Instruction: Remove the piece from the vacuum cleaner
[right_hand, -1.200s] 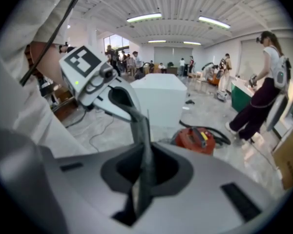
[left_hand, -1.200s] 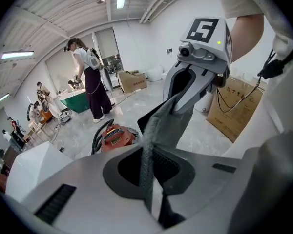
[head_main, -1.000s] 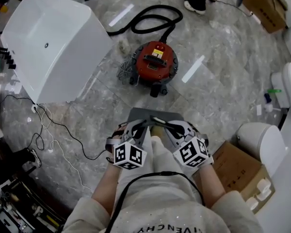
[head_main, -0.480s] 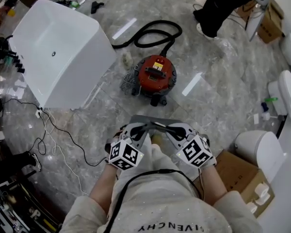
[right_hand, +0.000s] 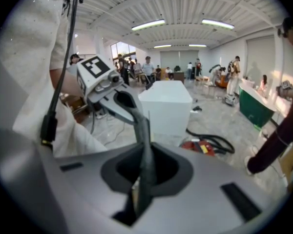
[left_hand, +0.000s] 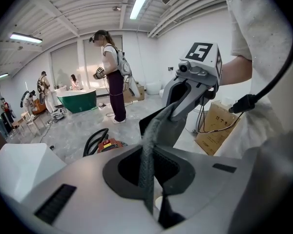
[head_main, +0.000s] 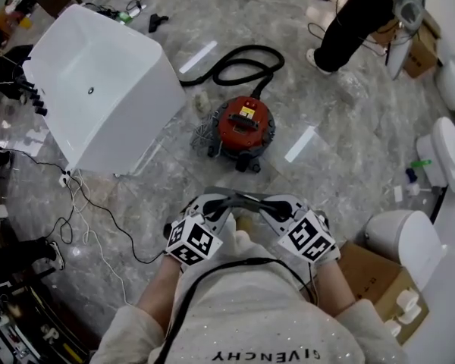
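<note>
The red vacuum cleaner stands on the marble floor with its black hose curled behind it. I hold a flat grey piece in the air in front of my body, well above the vacuum and apart from it. My left gripper is shut on its left edge and my right gripper is shut on its right edge. In the left gripper view the grey piece runs edge-on through the jaws to the right gripper. In the right gripper view the grey piece leads to the left gripper.
A large white tub lies tilted at the left, with cables on the floor below it. White toilets and a cardboard box stand at the right. A person's legs are at the top right.
Both grippers have risen together with the grey piece, and the vacuum looks smaller and farther below. A person has walked further into view at the top right.
</note>
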Tool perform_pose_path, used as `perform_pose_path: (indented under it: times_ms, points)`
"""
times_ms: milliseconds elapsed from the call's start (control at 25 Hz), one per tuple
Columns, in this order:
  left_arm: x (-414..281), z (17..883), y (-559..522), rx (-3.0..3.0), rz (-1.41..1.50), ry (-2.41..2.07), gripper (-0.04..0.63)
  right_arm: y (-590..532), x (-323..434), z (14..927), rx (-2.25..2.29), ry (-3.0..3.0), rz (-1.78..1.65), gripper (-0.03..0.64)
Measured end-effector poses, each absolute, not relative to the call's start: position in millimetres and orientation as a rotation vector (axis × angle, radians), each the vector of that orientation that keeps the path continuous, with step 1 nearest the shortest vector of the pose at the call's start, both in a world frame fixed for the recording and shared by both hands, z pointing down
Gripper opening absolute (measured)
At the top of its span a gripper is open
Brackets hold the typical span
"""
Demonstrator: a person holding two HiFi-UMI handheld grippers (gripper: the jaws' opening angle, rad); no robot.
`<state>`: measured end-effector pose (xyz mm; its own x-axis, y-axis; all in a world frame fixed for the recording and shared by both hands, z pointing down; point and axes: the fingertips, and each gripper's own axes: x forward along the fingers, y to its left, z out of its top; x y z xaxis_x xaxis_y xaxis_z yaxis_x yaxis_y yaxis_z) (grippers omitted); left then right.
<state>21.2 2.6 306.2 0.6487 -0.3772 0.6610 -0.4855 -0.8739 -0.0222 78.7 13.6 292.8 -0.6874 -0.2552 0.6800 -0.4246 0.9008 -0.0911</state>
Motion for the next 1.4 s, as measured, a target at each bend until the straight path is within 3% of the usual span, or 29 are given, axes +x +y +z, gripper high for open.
perform_pose_path:
  times_ms: [1400]
  points:
    - [20,286,17,2.726,0.996,-0.726,0.037,29,77,273,0.505,-2.359,0.281,0.040]
